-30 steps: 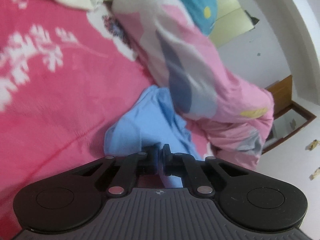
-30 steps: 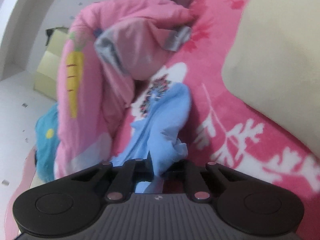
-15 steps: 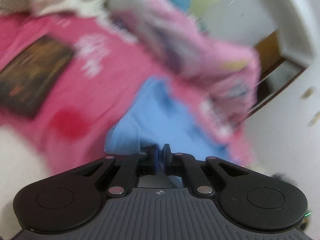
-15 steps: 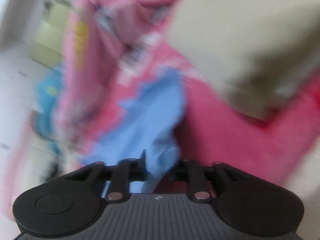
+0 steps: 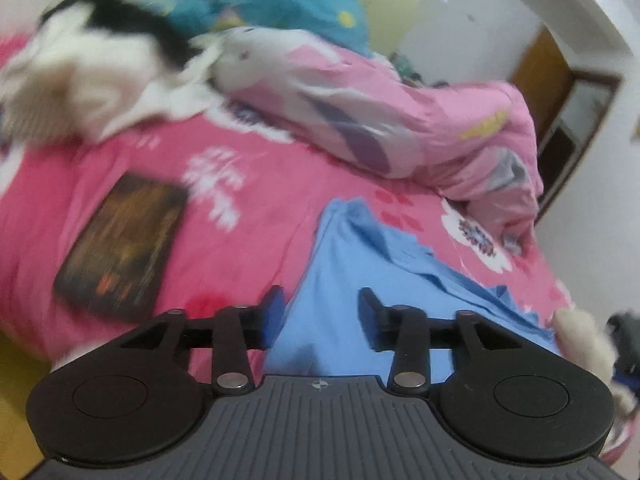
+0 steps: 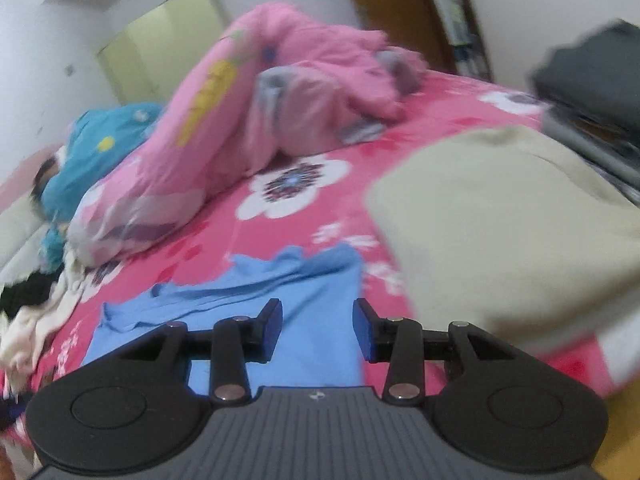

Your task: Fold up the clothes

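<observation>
Both grippers hang wide apart with nothing in them: the left gripper (image 5: pixel 322 316) and the right gripper (image 6: pixel 318 330). Under them the blue garment (image 5: pixel 360 280) lies spread on the pink flowered bedsheet (image 5: pixel 120 152), near a pink quilt (image 6: pixel 280 92). Beside it sits a dark flat thing (image 5: pixel 124 240), maybe a tablet.

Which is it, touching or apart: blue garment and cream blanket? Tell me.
Apart. The right wrist view shows a pink sheet strip between the blue garment and cream blanket.
</observation>
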